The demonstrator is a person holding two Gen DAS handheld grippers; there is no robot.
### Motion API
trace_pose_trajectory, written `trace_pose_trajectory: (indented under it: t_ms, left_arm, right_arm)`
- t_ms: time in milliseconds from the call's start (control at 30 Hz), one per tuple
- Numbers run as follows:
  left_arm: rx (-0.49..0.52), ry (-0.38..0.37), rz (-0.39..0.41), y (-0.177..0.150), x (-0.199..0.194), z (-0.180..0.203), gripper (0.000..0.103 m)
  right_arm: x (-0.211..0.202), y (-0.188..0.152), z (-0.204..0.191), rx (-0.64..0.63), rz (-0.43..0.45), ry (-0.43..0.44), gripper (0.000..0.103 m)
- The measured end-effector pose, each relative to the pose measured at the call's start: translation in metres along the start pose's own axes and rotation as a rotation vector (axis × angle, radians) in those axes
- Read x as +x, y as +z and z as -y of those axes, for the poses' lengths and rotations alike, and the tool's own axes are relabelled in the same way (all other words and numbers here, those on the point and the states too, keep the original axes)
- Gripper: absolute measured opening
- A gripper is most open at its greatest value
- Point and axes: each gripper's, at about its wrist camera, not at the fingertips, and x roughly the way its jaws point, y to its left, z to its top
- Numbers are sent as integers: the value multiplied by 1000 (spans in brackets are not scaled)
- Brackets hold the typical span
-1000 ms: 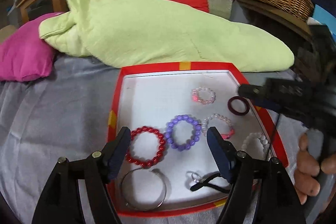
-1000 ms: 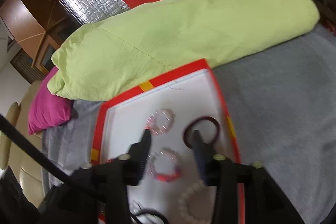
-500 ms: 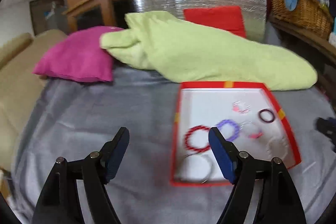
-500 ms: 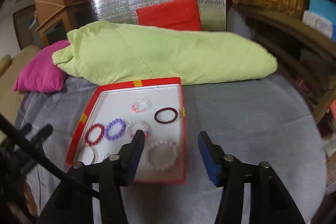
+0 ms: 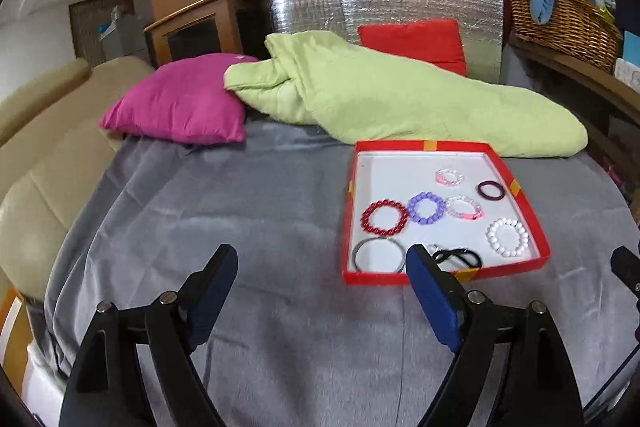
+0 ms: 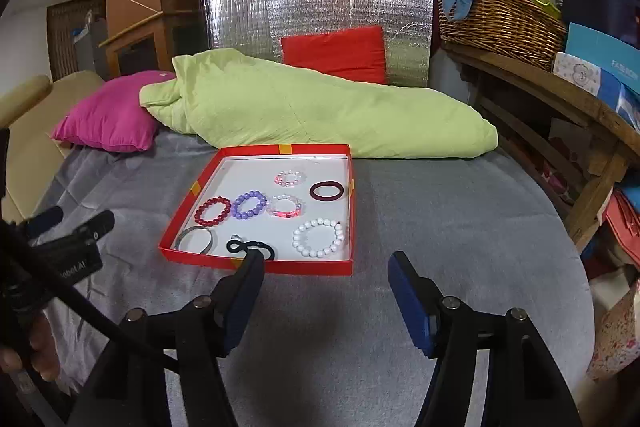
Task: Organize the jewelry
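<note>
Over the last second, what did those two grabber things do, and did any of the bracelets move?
Both pulled back toward the person: the left gripper and right gripper, earlier over the red-rimmed white tray, now hang open and empty above the grey blanket. The dark maroon bangle, near the right gripper before, lies in the tray. The other bracelets stayed put.

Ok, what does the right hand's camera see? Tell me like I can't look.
A red tray on a grey blanket holds bracelets: red, purple, pink, white beads, plus dark and silver bangles. The open right gripper hovers in front, empty.
</note>
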Motion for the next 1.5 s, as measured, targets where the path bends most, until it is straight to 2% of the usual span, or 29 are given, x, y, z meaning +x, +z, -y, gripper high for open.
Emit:
trace_pose_trajectory:
  t_ms: [200, 400, 567, 1033, 1500]
  left_arm:
    - [15, 8, 16, -2, 2, -1, 87]
    - [3, -49, 21, -2, 7, -6, 87]
    - [13, -42, 22, -3, 8, -4, 87]
    - [30, -46, 30, -5, 9, -6, 87]
    - [44, -50, 38, -5, 7, -3, 87]
  right_arm:
    - [15, -3, -2, 22, -35, -5, 69]
    - [31, -6, -8, 36, -81, 3, 69]
    - [34, -8, -16, 6, -80, -12, 69]
    - [40, -10, -15, 21, -81, -48, 69]
    - [37, -10, -13, 29, -63, -46, 69]
